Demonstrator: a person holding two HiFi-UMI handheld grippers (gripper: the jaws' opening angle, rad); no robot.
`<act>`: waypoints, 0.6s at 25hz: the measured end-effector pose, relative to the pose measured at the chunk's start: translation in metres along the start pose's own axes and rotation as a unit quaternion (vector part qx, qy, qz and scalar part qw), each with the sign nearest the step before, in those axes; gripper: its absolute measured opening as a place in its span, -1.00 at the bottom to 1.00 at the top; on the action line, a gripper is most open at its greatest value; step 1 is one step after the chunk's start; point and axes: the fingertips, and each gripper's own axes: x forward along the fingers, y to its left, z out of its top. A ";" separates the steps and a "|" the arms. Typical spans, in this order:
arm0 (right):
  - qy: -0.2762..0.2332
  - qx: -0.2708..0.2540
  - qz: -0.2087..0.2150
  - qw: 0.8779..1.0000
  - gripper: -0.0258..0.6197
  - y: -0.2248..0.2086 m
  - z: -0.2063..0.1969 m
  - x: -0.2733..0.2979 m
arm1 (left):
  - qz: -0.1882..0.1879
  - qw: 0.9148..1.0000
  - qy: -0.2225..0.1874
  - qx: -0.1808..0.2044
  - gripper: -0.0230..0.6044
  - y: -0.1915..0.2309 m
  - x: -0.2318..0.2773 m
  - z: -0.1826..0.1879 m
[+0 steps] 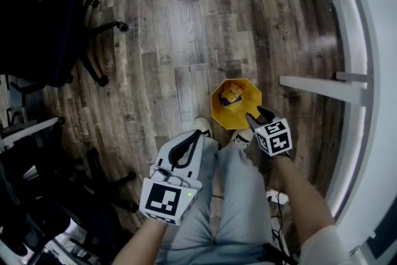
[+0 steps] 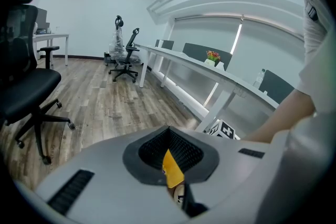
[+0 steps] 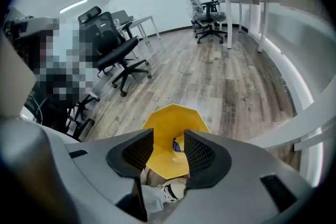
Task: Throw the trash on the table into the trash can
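Observation:
A yellow trash can [image 1: 218, 110] stands on the wood floor just ahead of the person's feet. An orange and blue packet [image 1: 232, 95] lies inside it. My right gripper [image 1: 258, 115] hangs over the can's near right rim, pointing steeply down. Its jaws are open with nothing between them. In the right gripper view the yellow trash can [image 3: 163, 123] and the packet [image 3: 179, 143] show through the gap of the right gripper [image 3: 169, 136]. My left gripper [image 1: 198, 133] is held over the person's left leg, short of the can, shut and holding nothing. A sliver of the can [image 2: 172, 168] shows between the jaws of the left gripper [image 2: 169, 131].
A black office chair [image 1: 43, 34] stands at the left of the floor. A white curved desk [image 1: 356, 40] with a white leg bar [image 1: 322, 87] runs along the right. The person's shoes [image 1: 201, 126] are close to the can. Cables [image 1: 277, 198] lie by the right leg.

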 end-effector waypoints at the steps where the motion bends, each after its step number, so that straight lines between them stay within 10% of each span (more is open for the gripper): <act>1: -0.003 0.001 0.000 1.000 -0.32 0.002 0.004 -0.011 | 0.000 1.000 -0.001 -0.002 -0.92 -0.003 -0.005 0.006; 15: -0.098 0.042 0.024 0.994 -0.33 0.050 0.102 -0.203 | -0.011 1.000 -0.022 0.010 -0.92 -0.055 -0.091 0.120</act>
